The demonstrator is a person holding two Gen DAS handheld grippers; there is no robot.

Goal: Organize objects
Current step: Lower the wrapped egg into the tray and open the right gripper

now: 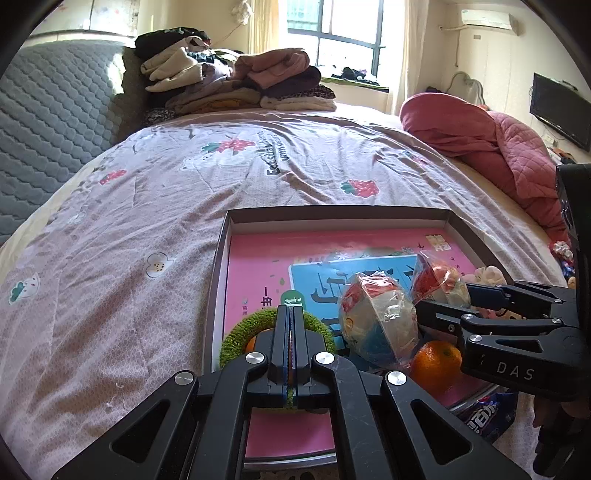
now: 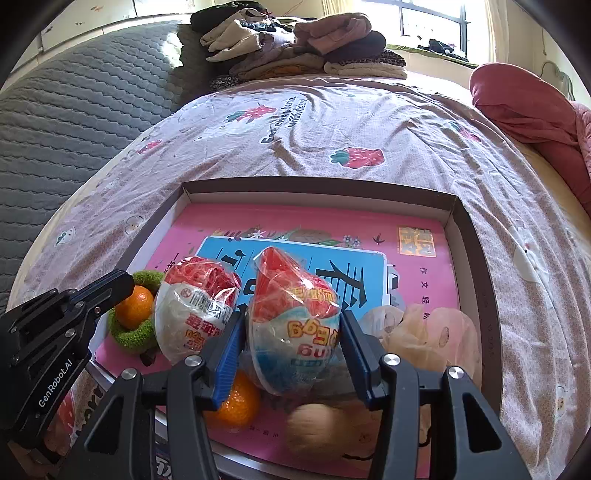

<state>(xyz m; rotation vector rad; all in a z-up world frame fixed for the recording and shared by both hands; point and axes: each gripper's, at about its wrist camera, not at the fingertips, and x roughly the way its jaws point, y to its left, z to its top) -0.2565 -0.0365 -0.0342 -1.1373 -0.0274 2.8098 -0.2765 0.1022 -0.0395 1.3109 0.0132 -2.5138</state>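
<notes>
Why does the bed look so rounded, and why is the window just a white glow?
In both wrist views the fisheye lens bends the bed into a dome and darkens the corners. In the left wrist view the window is overexposed, its panes nearly white. In the right wrist view daylight glints off the plastic wrap of the egg toy between the right gripper's fingers; the near fingers look soft.

This is a bedroom in a home. A bed point(image 1: 258, 177) is filling most of both views, wearing a pinkish sheet printed with strawberries. A grey quilted headboard point(image 1: 48, 122) is running along the left edge, and folded clothes point(image 1: 229, 77) are piling up at the top centre. A red quilt point(image 1: 491, 147) is lying bunched at the right. Daylight is coming through a window point(image 1: 340, 33) at the top, with an air conditioner point(image 1: 487, 18) and a wall television point(image 1: 557, 110) sitting at the upper right.
</notes>
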